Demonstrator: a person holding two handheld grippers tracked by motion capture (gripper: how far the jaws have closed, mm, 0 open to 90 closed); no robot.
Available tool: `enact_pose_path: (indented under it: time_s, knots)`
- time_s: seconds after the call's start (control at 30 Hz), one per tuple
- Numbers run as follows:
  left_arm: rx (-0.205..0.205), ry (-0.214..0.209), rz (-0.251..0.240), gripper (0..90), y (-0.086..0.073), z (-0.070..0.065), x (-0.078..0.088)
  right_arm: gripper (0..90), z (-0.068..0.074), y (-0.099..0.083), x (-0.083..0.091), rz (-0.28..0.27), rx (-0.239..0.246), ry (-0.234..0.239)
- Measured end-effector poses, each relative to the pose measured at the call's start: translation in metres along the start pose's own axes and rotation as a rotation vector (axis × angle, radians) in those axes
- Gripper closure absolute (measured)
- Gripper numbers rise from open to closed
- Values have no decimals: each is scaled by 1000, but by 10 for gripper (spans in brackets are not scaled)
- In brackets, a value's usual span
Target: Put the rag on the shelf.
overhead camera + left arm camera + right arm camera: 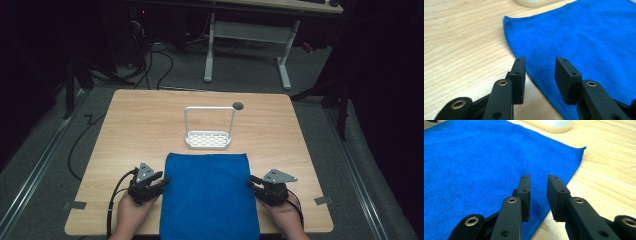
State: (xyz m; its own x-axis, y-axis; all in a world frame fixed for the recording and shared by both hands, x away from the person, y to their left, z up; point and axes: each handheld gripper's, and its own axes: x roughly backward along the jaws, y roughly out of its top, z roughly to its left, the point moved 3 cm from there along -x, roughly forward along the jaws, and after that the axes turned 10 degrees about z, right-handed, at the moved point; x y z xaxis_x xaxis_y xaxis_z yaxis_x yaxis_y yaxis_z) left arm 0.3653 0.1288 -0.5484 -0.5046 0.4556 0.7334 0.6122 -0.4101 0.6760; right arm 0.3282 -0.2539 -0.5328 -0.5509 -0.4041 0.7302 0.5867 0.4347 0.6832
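A blue cloth [207, 195] lies flat on the wooden table [135, 130], reaching to the near edge. My left gripper [161, 184] hovers at the cloth's left edge. Its jaws stand open in the left gripper view [540, 60], and the hem of the cloth [586, 37] runs below the gap without being pinched. My right gripper [252, 183] is at the cloth's right edge. Its jaws are open by a narrower gap [539, 177], and the cloth [474, 165] passes under them without being gripped. A hand holds each gripper from the near side.
A small white wire rack [209, 132] with a tall handle loop stands just beyond the cloth, mid-table. Its base shows at the top of both gripper views [531, 2] [554, 125]. A dark round hole [238, 105] sits behind it. Bare wood flanks the cloth.
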Motion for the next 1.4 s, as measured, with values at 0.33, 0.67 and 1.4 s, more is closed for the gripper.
enact_pose_path:
  time_s: [0.33, 0.67, 1.4]
  knots:
    - [6, 47, 15, 631, 33, 15, -23, 702, 3, 1, 4, -14, 1, -2]
    - [5, 78, 38, 639, 50, 30, -44, 699, 1, 0, 0, -5, 1, -6]
    - [-16, 45, 55, 721, 53, 30, -53, 612, -15, 10, -13, -17, -87, -74]
